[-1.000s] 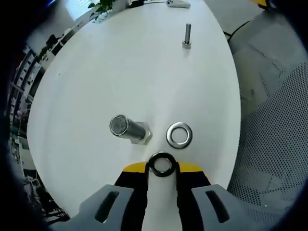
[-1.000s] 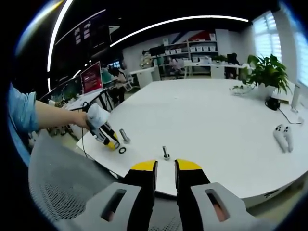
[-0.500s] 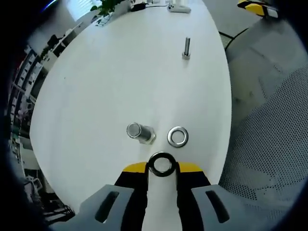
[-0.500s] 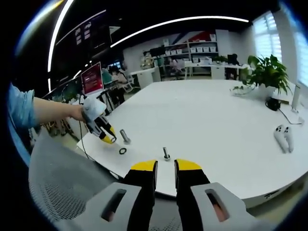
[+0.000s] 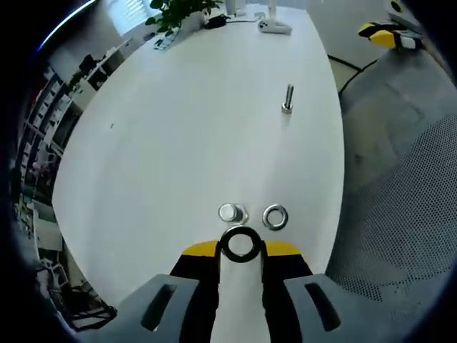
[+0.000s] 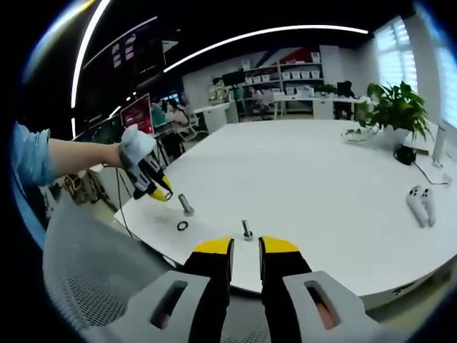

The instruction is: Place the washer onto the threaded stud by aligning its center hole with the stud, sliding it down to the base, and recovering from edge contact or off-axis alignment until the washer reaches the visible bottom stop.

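Observation:
My left gripper (image 5: pixel 240 246) is shut on a dark ring washer (image 5: pixel 240 244) held at its yellow tips, well above the white table (image 5: pixel 178 128). Just ahead of the tips, the thick threaded stud (image 5: pixel 231 213) stands upright and is seen end-on. A silver washer (image 5: pixel 275 216) lies flat to its right. From the right gripper view, a hand holds the left gripper (image 6: pixel 153 187) above and left of the stud (image 6: pixel 186 205) and a loose washer (image 6: pixel 183 226). My right gripper (image 6: pixel 245 251) sits off the table's edge, jaws close together with nothing between them.
A thin bolt (image 5: pixel 287 99) (image 6: pixel 246 229) stands upright near the table's edge. A potted plant (image 6: pixel 393 107) and a white controller (image 6: pixel 421 200) sit at the far side. A grey mesh chair (image 6: pixel 93 286) stands beside the table edge.
The left gripper has risen away from the table with the washer still in it; the stud and silver washer look smaller. The right gripper has stayed still.

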Tool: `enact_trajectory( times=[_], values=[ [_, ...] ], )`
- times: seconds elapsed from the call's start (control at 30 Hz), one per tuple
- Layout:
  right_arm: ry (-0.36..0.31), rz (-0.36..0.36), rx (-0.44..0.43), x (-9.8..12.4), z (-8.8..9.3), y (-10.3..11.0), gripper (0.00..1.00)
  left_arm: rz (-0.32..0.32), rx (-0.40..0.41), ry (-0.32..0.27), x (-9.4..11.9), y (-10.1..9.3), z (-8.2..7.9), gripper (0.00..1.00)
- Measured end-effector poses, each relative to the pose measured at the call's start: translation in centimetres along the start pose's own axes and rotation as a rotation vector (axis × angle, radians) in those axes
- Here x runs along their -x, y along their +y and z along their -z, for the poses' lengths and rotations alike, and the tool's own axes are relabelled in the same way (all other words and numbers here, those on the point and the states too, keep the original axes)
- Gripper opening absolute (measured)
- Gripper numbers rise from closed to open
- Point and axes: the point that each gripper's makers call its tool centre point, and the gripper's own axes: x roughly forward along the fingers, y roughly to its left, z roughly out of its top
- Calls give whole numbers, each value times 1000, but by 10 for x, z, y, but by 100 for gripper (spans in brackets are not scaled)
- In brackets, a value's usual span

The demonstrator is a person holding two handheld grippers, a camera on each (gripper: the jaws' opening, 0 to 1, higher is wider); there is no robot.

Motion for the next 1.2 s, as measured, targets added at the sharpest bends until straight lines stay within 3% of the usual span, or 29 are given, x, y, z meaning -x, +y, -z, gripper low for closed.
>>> enact_trajectory(
  times=[0.43,0.9,1.2],
  values=[
    [2,3,-2,0,0,0,17,5,-34,11,-13,7,-19,19],
    [8,5,-4,0,1,0,17,24,-57,65,-28,11,-18,19],
    [11,5,-4,-1,2,0,17,41,-70,109,-50,9,-11,19]
  ],
)
